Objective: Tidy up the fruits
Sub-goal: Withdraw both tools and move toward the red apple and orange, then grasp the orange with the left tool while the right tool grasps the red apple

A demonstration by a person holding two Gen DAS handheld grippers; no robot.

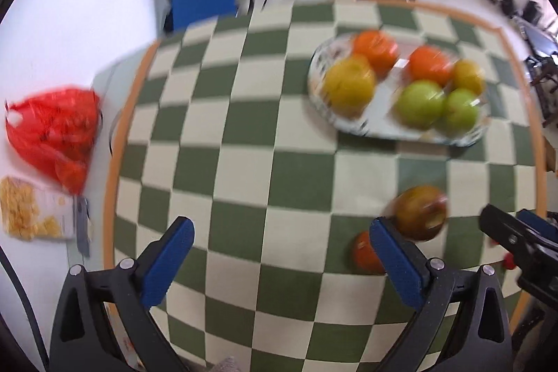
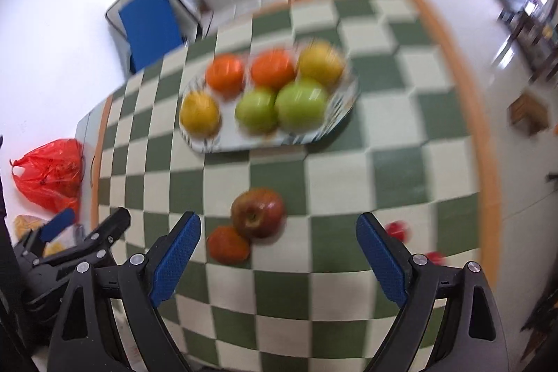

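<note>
A: How do the left gripper (image 1: pixel 280 237) fingers (image 1: pixel 169 262) stand?

B: Spread wide with nothing between them, hovering over the checked cloth (image 1: pixel 244 162) on the desk. The right gripper (image 2: pixel 279 234) is the same: fingers (image 2: pixel 176 258) wide apart, empty.

A: What lies closest to them?

B: In the right wrist view, a red apple (image 2: pixel 257 212) sits on the cloth just ahead of the gap between the fingers, nearer the left one. A smaller red-orange fruit (image 2: pixel 228 244) touches it on the near left side. In the left wrist view the same apple (image 1: pixel 420 211) shows just beyond the right finger, which partly covers the red-orange fruit (image 1: pixel 364 251).

A: And farther out?

B: An oval plate (image 2: pixel 244 142) on the cloth carries two oranges (image 2: pixel 225 72), two green apples (image 2: pixel 301 103) and two yellow fruits (image 2: pixel 199 114), all blurred. Two small red things (image 2: pixel 397 229) lie on the cloth by the right finger; I cannot tell what they are.

A: Off the cloth?

B: A red plastic bag (image 1: pixel 52 131) lies at the left, with a packet of something yellow (image 1: pixel 24 208) near it.
</note>
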